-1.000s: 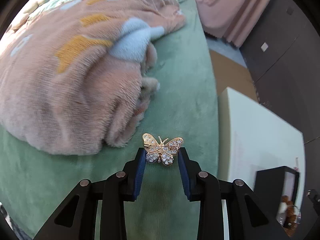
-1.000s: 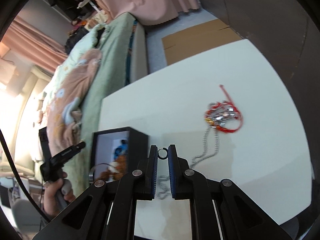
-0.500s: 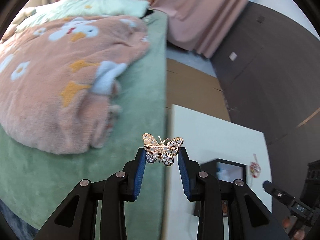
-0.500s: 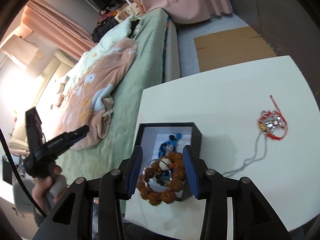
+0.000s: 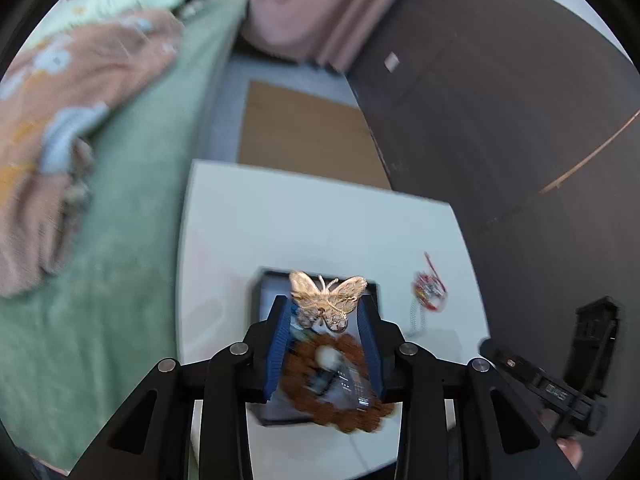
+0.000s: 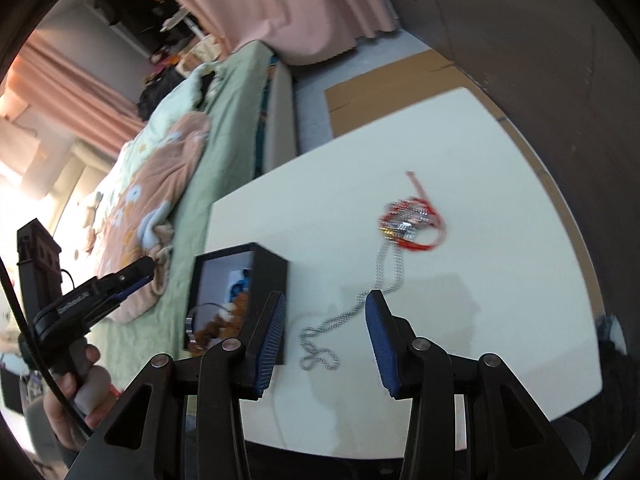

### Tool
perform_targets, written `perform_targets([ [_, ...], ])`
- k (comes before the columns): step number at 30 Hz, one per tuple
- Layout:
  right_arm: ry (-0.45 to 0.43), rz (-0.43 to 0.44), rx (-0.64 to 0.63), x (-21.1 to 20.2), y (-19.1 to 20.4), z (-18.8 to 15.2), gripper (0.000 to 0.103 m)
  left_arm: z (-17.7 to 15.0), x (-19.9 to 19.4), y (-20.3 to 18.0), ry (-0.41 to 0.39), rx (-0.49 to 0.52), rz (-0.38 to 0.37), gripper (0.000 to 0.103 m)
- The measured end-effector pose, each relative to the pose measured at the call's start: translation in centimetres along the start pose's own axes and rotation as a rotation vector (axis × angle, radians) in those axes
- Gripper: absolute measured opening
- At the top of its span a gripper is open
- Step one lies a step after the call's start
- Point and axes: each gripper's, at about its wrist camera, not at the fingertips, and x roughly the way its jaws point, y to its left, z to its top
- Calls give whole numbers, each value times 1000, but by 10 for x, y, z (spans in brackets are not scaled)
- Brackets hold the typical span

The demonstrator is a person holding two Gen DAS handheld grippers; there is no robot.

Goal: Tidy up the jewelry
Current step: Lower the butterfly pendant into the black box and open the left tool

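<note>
My left gripper point(image 5: 325, 312) is shut on a gold butterfly brooch point(image 5: 327, 299) and holds it above the open black jewelry box point(image 5: 256, 304) on the white table point(image 5: 280, 224). A brown bead bracelet point(image 5: 340, 404) lies in the box. In the right wrist view my right gripper point(image 6: 325, 309) is open and empty, low over the table beside the box point(image 6: 269, 268). A silver chain point(image 6: 352, 312) lies between its fingers and runs to a red and silver bracelet point(image 6: 412, 226).
A bed with green cover point(image 5: 132, 208) and pink flowered blanket point(image 5: 60, 92) lies left of the table. Brown cardboard point(image 5: 304, 136) covers the floor behind the table. A dark wall point(image 5: 500, 120) stands to the right. The right hand-held gripper point(image 5: 544, 388) shows at the right.
My left gripper swung from over the bed to above the box, still holding the brooch. My right gripper, first shut on a small ring, opened and moved from over the box to the chain.
</note>
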Motion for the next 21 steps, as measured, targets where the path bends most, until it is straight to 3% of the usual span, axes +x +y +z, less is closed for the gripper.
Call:
perform_targets([
  [6, -13, -43, 71, -3, -36, 2, 42, -3, 14, -19, 17, 14, 7, 43],
  [13, -29, -79, 130, 4, -67, 18, 42, -5, 19, -26, 31, 15, 20, 44],
  [21, 1, -162, 91, 41, -62, 47, 42, -1, 3, -10, 8, -11, 61, 44],
])
